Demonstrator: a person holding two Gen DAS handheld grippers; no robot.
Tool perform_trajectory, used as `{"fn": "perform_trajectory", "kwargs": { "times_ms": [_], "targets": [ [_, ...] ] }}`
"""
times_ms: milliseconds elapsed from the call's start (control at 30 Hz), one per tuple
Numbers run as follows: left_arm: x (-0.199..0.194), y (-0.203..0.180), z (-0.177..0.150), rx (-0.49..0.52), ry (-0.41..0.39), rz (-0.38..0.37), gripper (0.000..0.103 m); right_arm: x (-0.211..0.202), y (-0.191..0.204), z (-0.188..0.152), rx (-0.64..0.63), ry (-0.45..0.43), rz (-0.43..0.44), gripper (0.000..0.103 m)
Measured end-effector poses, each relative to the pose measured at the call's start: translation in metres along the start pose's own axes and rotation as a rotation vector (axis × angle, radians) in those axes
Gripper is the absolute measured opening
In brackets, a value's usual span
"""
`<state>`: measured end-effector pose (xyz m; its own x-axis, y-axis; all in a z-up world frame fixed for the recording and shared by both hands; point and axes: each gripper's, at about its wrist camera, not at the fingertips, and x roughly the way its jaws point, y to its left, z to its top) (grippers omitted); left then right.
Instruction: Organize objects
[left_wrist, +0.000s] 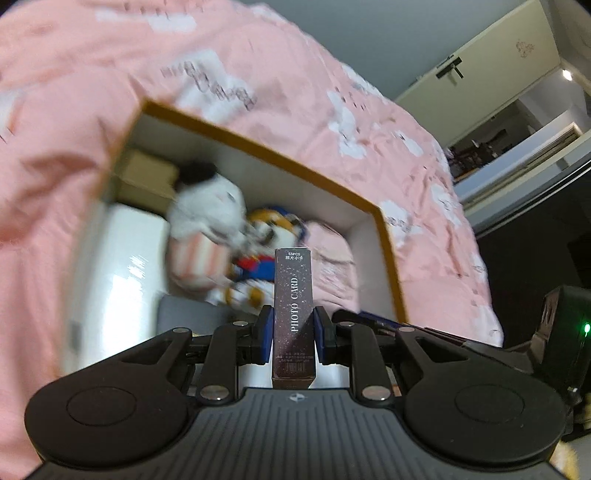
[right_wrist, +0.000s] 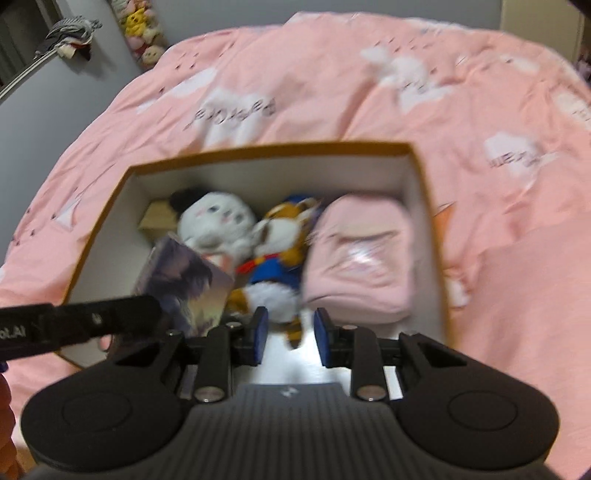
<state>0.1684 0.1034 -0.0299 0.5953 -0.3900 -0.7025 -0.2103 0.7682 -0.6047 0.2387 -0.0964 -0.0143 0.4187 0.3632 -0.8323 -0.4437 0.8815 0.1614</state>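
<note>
The left gripper (left_wrist: 293, 334) is clamping the card box (left_wrist: 294, 314) above the box (left_wrist: 258, 146) on the bed (left_wrist: 295, 74), while the right gripper (right_wrist: 291, 334), empty and narrow, is hovering at six o'clock; the blurred plush (right_wrist: 218, 221) is probably blocking a flat landing, so the card box could tip.

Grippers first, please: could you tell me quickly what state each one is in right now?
Left gripper: shut on the photo card box.
Right gripper: open, holding nothing.
</note>
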Motion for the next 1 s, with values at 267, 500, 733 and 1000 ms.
{"fn": "perform_trajectory", "kwargs": {
  "times_ms": [267, 500, 733, 1000],
  "targets": [
    [0.054, -0.004, -0.001, -0.128, 0.134, -0.074, 0.025, -0.009, -0.032, -0.001, 0.041, -0.049, -0.076, 0.03],
    [0.083, 0.008, -0.001, -0.222, 0.224, -0.045, 0.025, 0.006, -0.029, -0.006, 0.012, -0.011, -0.069, 0.03],
    [0.1, 0.017, -0.001, -0.258, 0.311, 0.022, 0.025, 0.018, -0.022, -0.011, -0.022, 0.021, -0.067, 0.029],
    [0.102, 0.016, -0.004, -0.181, 0.356, 0.104, 0.03, 0.019, -0.021, -0.01, -0.036, 0.034, -0.06, 0.029]
  ]
}}
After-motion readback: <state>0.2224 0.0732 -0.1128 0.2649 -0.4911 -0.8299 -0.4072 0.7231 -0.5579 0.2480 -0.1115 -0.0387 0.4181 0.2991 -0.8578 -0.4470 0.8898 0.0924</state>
